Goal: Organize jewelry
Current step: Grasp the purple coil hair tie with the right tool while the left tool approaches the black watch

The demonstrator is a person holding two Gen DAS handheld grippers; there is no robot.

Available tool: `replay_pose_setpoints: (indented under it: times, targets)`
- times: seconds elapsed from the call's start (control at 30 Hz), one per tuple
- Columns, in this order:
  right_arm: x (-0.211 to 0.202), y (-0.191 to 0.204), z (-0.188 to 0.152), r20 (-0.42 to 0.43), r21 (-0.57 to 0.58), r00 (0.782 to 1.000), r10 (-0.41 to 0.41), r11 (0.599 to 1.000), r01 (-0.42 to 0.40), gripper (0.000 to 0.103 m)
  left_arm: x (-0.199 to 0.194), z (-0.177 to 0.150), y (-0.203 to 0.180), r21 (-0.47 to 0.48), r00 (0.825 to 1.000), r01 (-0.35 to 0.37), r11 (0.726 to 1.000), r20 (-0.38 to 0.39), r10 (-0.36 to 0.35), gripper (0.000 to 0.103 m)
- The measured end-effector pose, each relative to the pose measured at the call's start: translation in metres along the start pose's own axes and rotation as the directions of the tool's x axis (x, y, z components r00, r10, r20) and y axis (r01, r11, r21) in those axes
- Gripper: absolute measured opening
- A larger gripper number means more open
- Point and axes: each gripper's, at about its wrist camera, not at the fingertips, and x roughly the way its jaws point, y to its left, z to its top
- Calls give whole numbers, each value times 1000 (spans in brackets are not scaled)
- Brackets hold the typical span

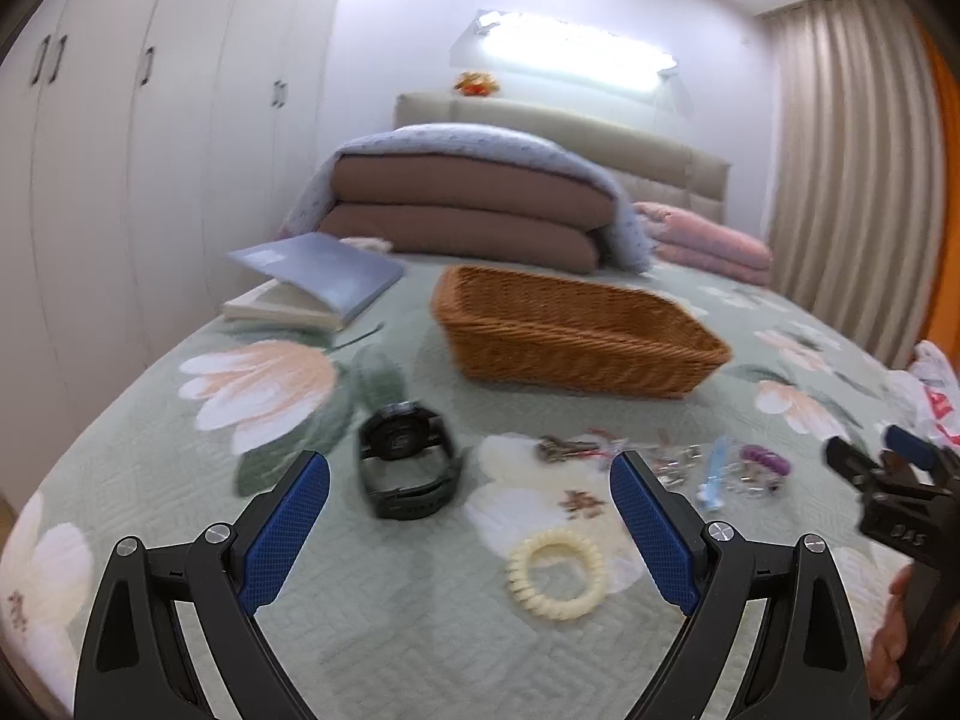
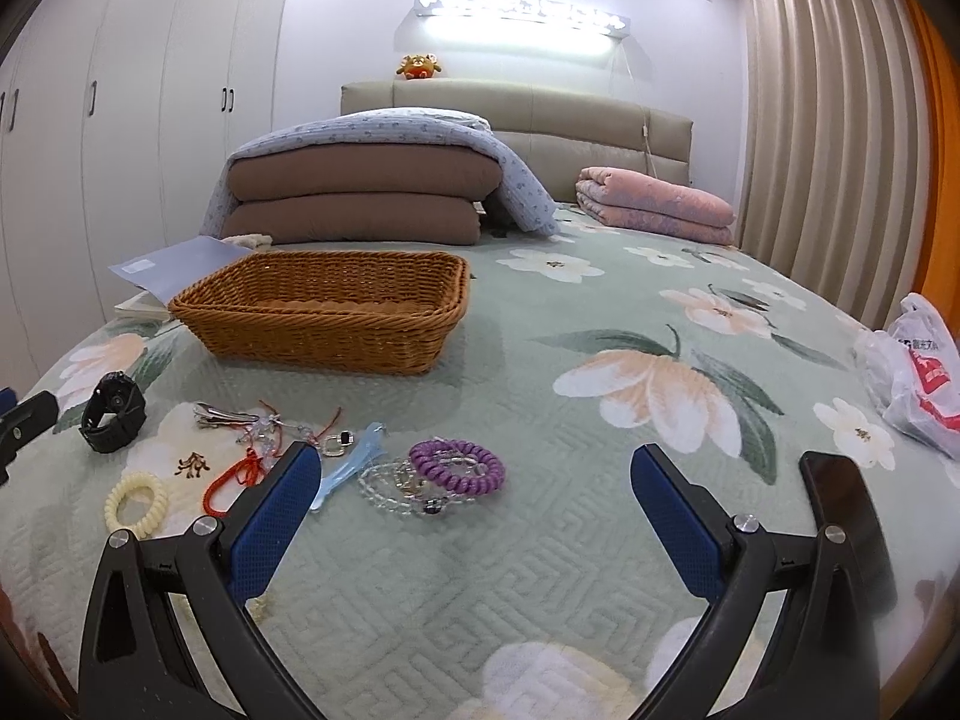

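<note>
Jewelry lies scattered on a floral green bedspread. A black watch [image 1: 407, 461] [image 2: 113, 412] rests left of a cream spiral hair tie [image 1: 555, 573] [image 2: 135, 502]. Further right are a silver clip [image 2: 225, 415], a red cord [image 2: 237, 476], a light blue hair clip [image 2: 348, 468], a clear bead bracelet [image 2: 390, 489] and a purple spiral hair tie [image 2: 459, 466] [image 1: 763, 459]. An empty wicker basket [image 1: 570, 330] [image 2: 327, 312] stands behind them. My left gripper [image 1: 471, 531] hovers open above the watch and cream tie. My right gripper [image 2: 477, 531] is open, near the purple tie.
Folded brown and blue quilts [image 2: 360, 192] and a pink blanket [image 2: 654, 204] lie by the headboard. An open book [image 1: 312, 285] sits left of the basket. A plastic bag [image 2: 918, 372] lies at the bed's right edge. White wardrobes [image 2: 150, 90] line the left wall.
</note>
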Motion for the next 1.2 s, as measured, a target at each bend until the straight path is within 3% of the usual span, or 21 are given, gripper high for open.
replay_pose_setpoints:
  times: [0.1, 0.23, 0.3, 0.33, 0.37, 0.43, 0.57, 0.63, 0.77, 0.83, 0.97, 1.1, 1.17, 1.2]
  targets:
    - [3, -6, 4, -27, -3, 1000, -2, 1000, 2, 92, 9, 5, 20, -67, 996, -48, 997, -78, 43, 95]
    - [6, -24, 11, -61, 30, 998, 25, 999, -23, 86, 21, 11, 48, -158, 990, -37, 987, -143, 14, 95]
    - [11, -37, 15, -87, 49, 996, 31, 998, -27, 67, 28, 18, 57, -190, 986, -11, 982, -163, -21, 93]
    - [16, -46, 18, -117, 63, 992, 40, 997, -33, 53, 31, 20, 60, -197, 985, -6, 980, -172, -29, 92]
    - [22, -52, 19, -137, 73, 989, 48, 997, -39, 50, 36, 23, 64, -208, 982, -1, 978, -187, -39, 88]
    - [34, -61, 21, -182, 90, 980, 81, 994, -65, 50, 50, 27, 73, -236, 974, 10, 972, -219, -63, 81]
    - [65, -60, 23, -277, 114, 944, 180, 982, -153, 46, 79, 25, 85, -302, 947, 43, 952, -291, -135, 79]
    - [78, -53, 22, -312, 98, 932, 185, 982, -162, 37, 88, 20, 87, -323, 939, 47, 945, -308, -151, 75]
    - [98, -46, 16, -353, 92, 915, 194, 981, -172, 34, 99, 13, 83, -323, 923, 44, 945, -349, -163, 66]
    - [105, -45, 13, -375, 121, 898, 230, 973, -198, 34, 101, 12, 82, -321, 922, 45, 946, -352, -163, 66]
    - [118, -40, 6, -428, 114, 877, 221, 975, -191, 33, 105, 9, 82, -317, 918, 48, 947, -361, -167, 66]
    - [122, -35, 8, -431, 99, 874, 224, 975, -201, 31, 108, 9, 81, -308, 917, 49, 950, -364, -165, 66]
    - [123, -25, 9, -432, 64, 873, 228, 973, -223, 21, 110, 9, 81, -306, 916, 50, 951, -365, -166, 66]
    - [123, -19, 8, -432, 30, 878, 205, 977, -213, 20, 110, 9, 80, -304, 915, 48, 952, -368, -164, 66]
